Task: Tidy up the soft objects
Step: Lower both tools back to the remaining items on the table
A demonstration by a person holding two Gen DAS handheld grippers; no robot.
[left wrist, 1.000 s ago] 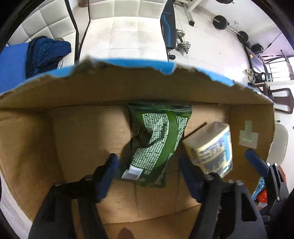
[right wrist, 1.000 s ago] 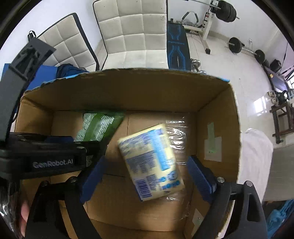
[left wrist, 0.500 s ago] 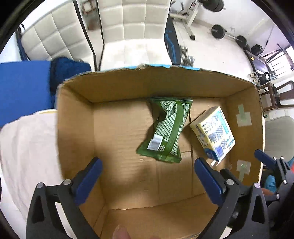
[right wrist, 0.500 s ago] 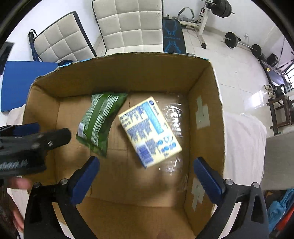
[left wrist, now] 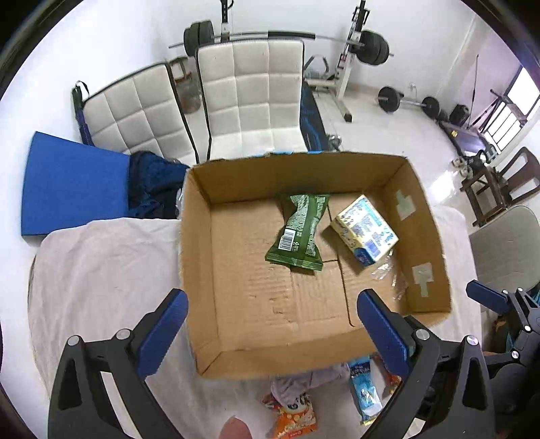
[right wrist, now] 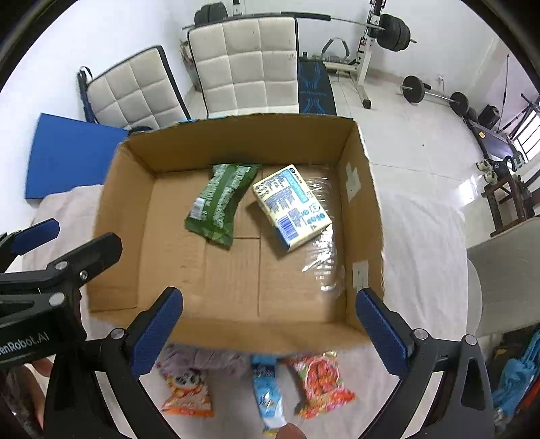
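An open cardboard box [left wrist: 199,270] [right wrist: 121,216] stands on a white-sheeted table. Inside lie a green snack bag [left wrist: 298,233] [right wrist: 219,202] and a yellow-and-blue tissue pack [left wrist: 366,229] [right wrist: 292,206], side by side toward the back. My left gripper [left wrist: 270,329] is open and empty above the box's near edge. My right gripper [right wrist: 270,332] is open and empty above the near wall. In front of the box lie an orange snack bag [right wrist: 185,395] [left wrist: 293,418], a light blue packet [right wrist: 268,395] [left wrist: 364,388], a red-orange bag [right wrist: 320,381] and a lilac soft item [right wrist: 199,358] [left wrist: 303,381].
White padded chairs [left wrist: 249,94] [right wrist: 243,64] stand behind the table. A blue mat [left wrist: 71,185] [right wrist: 67,155] and dark blue cloth [left wrist: 152,182] lie at the left. Weights [right wrist: 391,27] sit at the back. A grey chair [left wrist: 506,250] is at the right.
Both grippers have pulled back and up out of the box, open and empty. The green bag and tissue pack stay on the box floor. The packets in front of the box have come into view.
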